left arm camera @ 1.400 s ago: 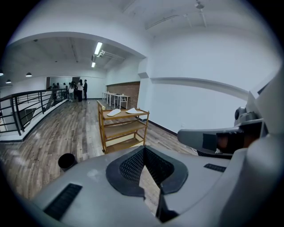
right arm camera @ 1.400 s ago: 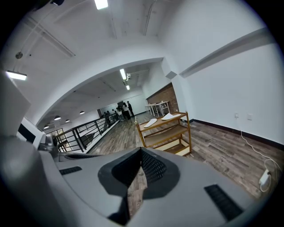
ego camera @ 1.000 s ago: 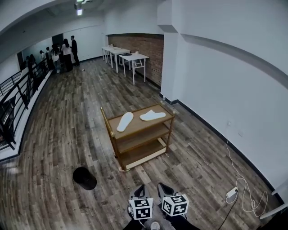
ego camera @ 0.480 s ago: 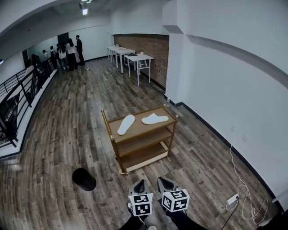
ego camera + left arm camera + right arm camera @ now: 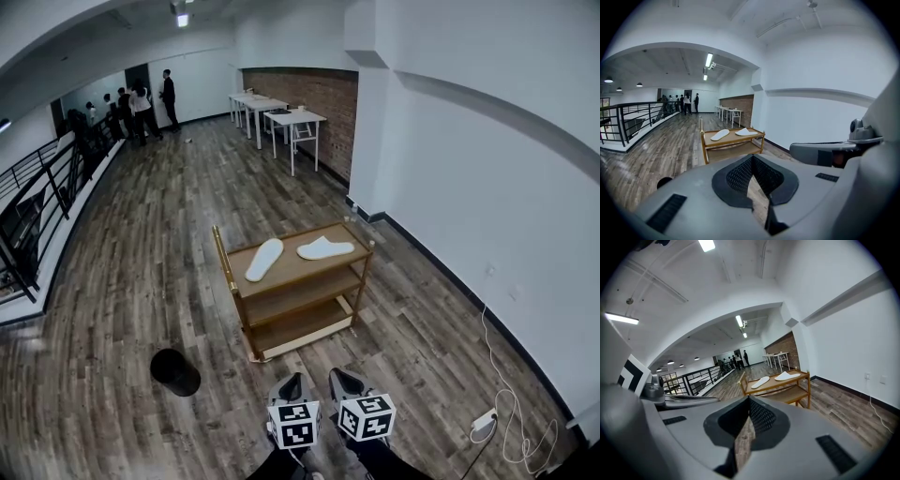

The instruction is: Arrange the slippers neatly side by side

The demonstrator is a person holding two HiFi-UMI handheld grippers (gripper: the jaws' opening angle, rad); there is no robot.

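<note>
while well beyond the closed, empty left tongs (image 5: 290,384) and right tongs (image 5: 344,382), both slippers (image 5: 264,259) on a cart (image 5: 292,273)

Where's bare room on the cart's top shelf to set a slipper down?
Bare wood on the top shelf: its near-right part, bordered by the left slipper and, behind it, the right slipper. The far half is crowded by both slippers.

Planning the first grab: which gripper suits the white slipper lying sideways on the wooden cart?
Right, probably. The left gripper and right gripper are both shut, empty, far from the wooden cart; the white slipper lies on its right half.
</note>
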